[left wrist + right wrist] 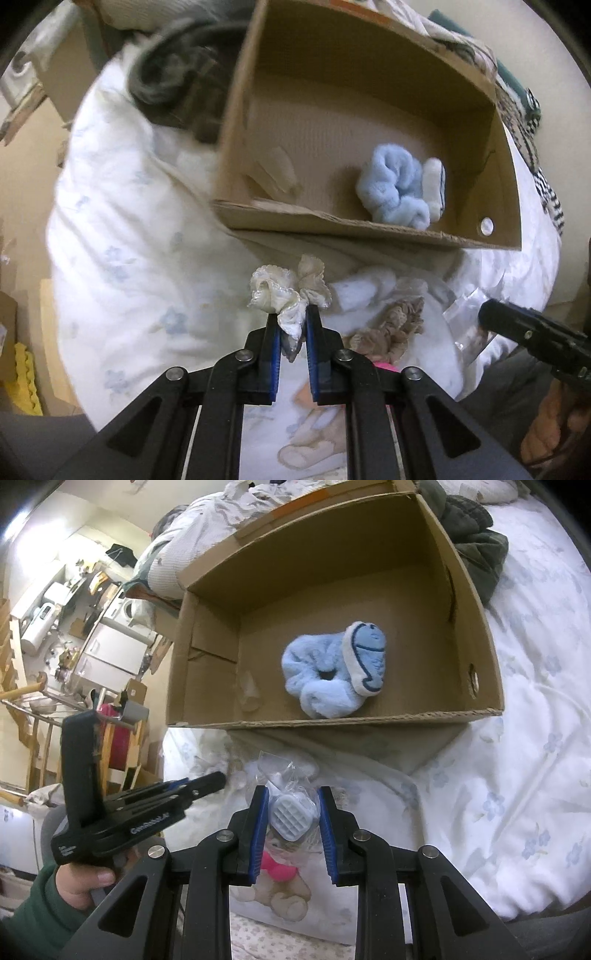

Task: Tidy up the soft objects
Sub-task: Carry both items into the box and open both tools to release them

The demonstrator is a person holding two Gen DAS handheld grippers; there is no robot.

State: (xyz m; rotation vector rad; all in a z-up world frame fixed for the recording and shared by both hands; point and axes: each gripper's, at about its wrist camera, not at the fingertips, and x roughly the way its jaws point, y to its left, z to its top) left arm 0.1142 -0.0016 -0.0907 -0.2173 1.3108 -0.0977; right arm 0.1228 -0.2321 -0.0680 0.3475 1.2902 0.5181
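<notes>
My left gripper [291,314] is shut on a cream lace scrunchie [286,291], held above the bed just in front of the cardboard box [332,221]. My right gripper [291,797] is shut on a clear plastic bag holding a white waffle-textured pad [290,818], also in front of the box [332,722]. Inside the box lies a fluffy light-blue scrunchie [393,188] with a white and blue plush piece [365,657] on it. A beige scrunchie [395,325] lies on the bed to the right of my left gripper.
The box stands on a white quilt with blue flowers [517,775]. A dark green garment [472,535] lies behind the box. A teddy-bear print [280,886] shows on the bedding below the right gripper. Cluttered furniture [74,627] stands left of the bed.
</notes>
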